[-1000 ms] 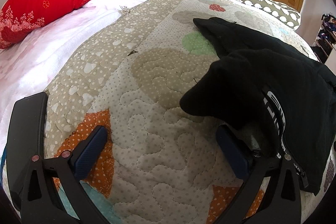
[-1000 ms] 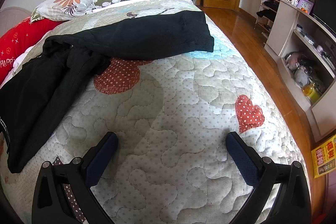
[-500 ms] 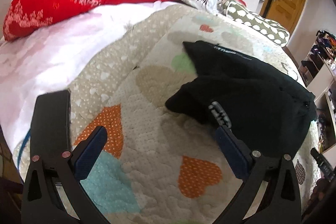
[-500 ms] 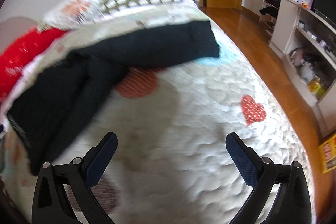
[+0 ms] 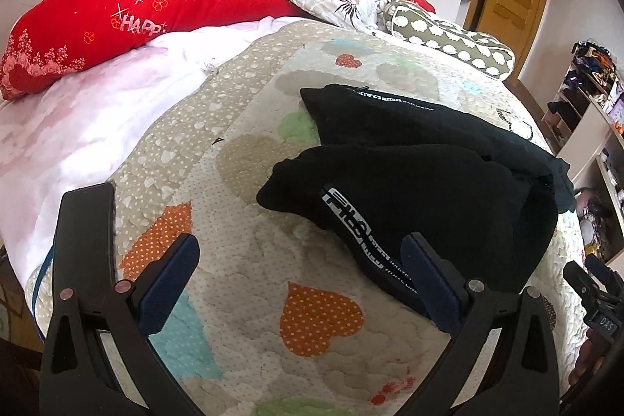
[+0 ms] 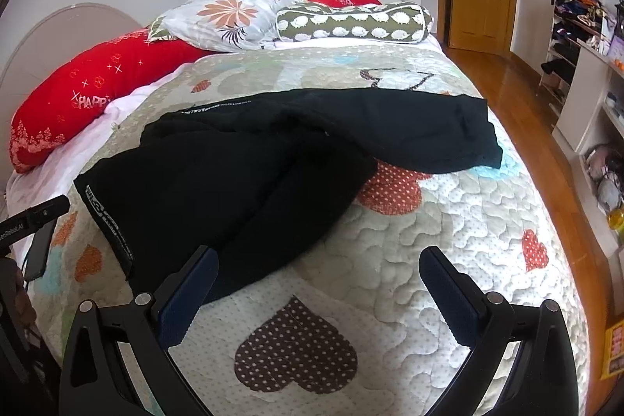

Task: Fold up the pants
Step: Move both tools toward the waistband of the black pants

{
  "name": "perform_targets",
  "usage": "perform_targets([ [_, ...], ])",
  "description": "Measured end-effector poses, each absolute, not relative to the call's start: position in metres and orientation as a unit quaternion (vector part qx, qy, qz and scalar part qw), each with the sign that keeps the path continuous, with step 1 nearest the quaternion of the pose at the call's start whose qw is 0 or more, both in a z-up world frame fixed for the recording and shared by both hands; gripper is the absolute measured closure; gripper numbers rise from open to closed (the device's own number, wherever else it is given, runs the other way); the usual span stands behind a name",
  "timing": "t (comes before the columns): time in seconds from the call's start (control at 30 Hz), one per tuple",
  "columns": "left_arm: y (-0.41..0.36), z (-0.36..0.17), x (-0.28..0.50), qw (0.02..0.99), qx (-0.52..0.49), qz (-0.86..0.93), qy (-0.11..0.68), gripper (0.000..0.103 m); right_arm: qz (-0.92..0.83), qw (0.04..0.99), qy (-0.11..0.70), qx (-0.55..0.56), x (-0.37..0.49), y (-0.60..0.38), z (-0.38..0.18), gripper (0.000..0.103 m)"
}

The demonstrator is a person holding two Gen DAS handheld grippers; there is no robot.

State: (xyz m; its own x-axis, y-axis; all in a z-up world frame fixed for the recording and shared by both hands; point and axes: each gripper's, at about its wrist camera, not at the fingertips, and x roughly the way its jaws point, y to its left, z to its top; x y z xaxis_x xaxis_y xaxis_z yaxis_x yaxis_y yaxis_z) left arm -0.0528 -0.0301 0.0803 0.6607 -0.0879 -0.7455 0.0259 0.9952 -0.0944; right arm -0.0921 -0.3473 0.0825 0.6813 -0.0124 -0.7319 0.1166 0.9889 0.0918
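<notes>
Bare quilt [image 5: 241, 283] fills the lower middle of the left wrist view, so the wide-spread left gripper [image 5: 300, 275] has free room ahead and to its left, while the black pants [image 5: 421, 190] block the right half, their lettered edge lying just behind the right finger. In the right wrist view the wide-spread right gripper [image 6: 319, 279] has bare quilt [image 6: 448, 221] across the lower right, with the pants [image 6: 234, 190] heaped at centre left, reaching down to its left finger. Along the upper edge a red pillow [image 6: 97, 88], floral pillow [image 6: 230, 18] and spotted bolster [image 6: 355, 22] close off the head of the bed.
</notes>
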Motion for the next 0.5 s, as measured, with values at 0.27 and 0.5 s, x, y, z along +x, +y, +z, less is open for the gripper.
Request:
perform_targets([
  [0.27, -0.0388, 0.0802, -0.0529, 0.909, -0.031, -0.034, 0.414, 0.000, -0.030, 0.917, 0.395, 0.051, -0.0938, -0.3402, 0.0805, 0.000],
  [0.5, -0.0404, 0.0747, -0.0501, 0.907, -0.034, -0.035, 0.419, 0.000, -0.029, 0.914, 0.401, 0.060, -0.0886, -0.3440, 0.0750, 0.000],
])
